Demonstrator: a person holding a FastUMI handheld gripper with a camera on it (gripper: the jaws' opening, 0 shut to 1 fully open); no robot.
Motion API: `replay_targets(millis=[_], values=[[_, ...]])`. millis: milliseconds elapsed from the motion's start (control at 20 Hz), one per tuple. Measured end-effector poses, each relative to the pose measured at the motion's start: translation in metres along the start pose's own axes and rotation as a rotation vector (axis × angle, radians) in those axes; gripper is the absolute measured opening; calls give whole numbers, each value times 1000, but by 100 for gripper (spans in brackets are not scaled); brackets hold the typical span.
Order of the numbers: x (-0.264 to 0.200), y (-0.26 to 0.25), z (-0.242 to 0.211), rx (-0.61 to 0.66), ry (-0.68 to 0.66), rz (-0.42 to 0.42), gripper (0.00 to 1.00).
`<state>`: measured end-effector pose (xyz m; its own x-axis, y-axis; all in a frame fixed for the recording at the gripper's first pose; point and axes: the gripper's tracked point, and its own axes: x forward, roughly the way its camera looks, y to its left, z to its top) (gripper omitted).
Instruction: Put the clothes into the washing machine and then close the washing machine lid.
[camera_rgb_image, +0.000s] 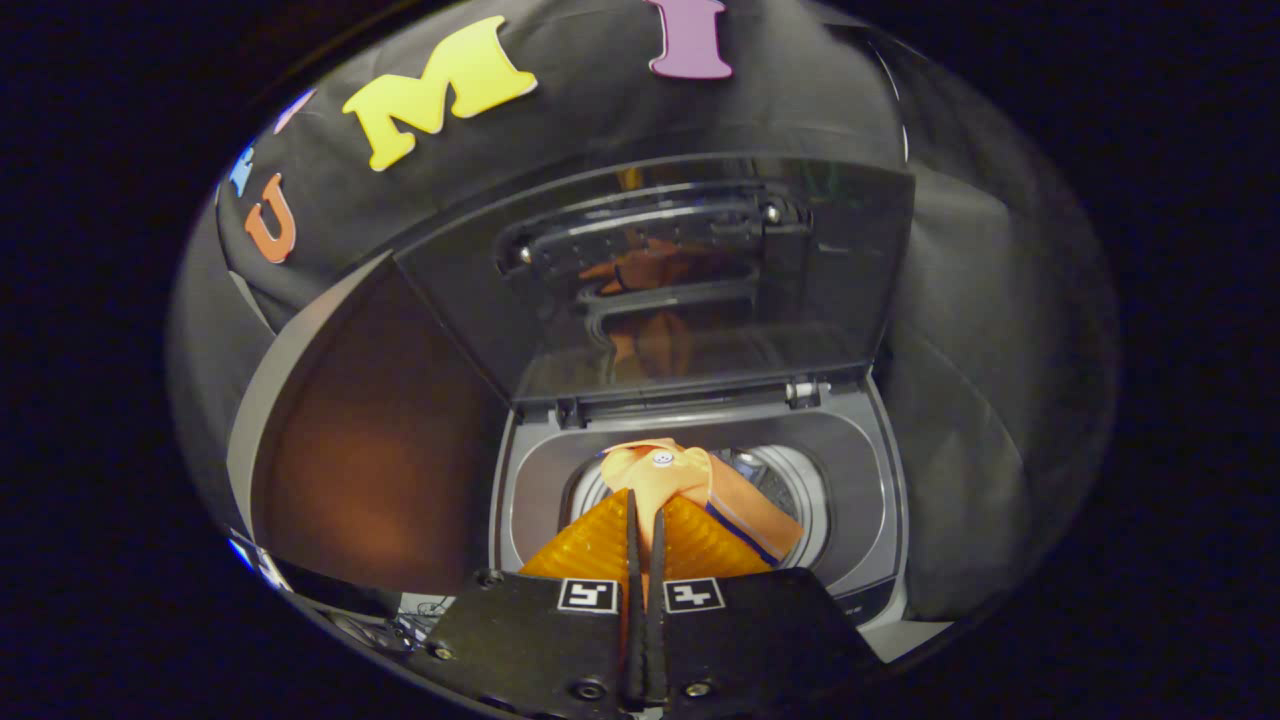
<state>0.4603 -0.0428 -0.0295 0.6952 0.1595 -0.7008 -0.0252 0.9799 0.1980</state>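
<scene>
Clothes (690, 480), pinched by claw (645, 510), hang over washing machine (860, 480) drum.

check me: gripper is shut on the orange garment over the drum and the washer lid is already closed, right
Not quite: the lid is open, standing upright behind the drum. The gripper view shows it. The gripper is indeed shut on the orange garment over the drum.

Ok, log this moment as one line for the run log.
tongs: shut on garment | garment: over drum opening | lid: open, upright | stage: loading, lid not yet closed
</scene>
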Motion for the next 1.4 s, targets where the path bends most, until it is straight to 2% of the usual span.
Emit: replay_targets(millis=[600, 700, 750, 950, 1050, 1400], values=[[9, -13, -8, 35, 43, -72, 6], [6, -10, -6, 19, 30, -67, 12], [6, -11, -4, 4, 14, -70, 19], [0, -13, -1, -37, -15, -102, 91], [-2, -14, -4, -42, -14, -112, 88], [-16, -16, -2, -54, -46, -126, 88]])
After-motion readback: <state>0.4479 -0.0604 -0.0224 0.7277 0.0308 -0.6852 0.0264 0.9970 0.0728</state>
